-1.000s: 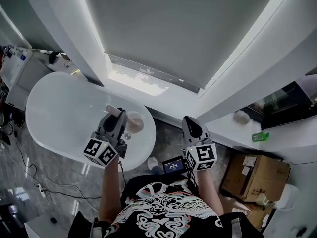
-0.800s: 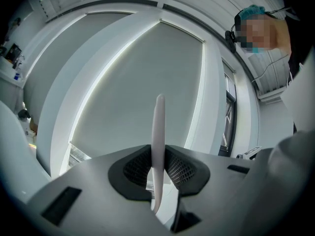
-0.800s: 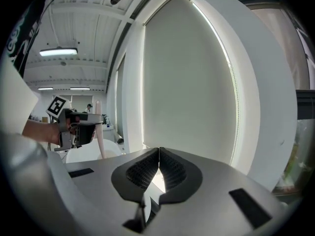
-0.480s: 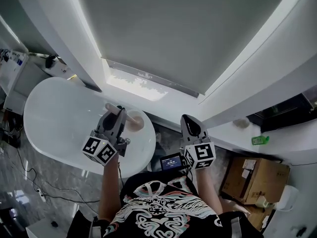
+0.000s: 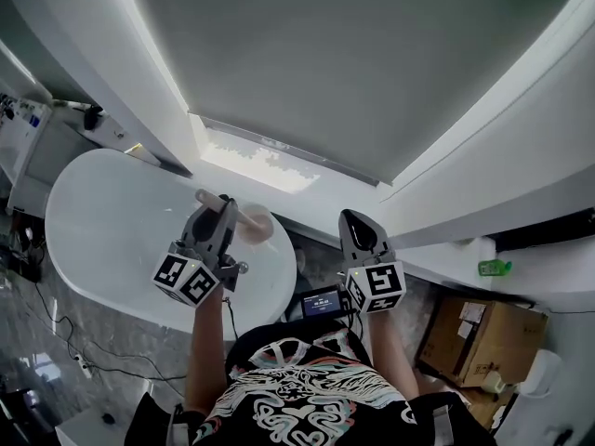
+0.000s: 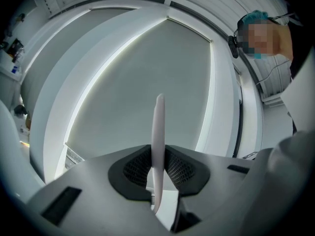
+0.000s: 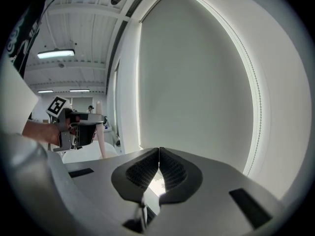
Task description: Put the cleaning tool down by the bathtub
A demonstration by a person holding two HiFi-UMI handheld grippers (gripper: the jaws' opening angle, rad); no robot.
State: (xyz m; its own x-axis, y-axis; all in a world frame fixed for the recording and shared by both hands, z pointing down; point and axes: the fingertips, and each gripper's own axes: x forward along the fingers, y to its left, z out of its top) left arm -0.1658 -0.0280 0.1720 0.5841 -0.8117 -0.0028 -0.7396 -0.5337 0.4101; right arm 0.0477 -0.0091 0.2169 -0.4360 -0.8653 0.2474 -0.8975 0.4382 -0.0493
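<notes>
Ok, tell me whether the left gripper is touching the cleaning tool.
Touching. The left gripper view shows the left gripper clamped on the cleaning tool, its handle pinched from both sides with no gap.

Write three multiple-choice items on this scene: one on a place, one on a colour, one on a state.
1. Where is the cleaning tool that the left gripper holds? A over the bathtub's end B inside a cupboard C in a bucket
2. What colour is the bathtub? A black B white C green
3. The right gripper's fingers are: A closed on the tool B wide apart C together, empty

1 A: the head view shows the tool above the tub's end.
2 B: its whole shell is white.
3 C: the right gripper view shows them meeting with nothing between.
</notes>
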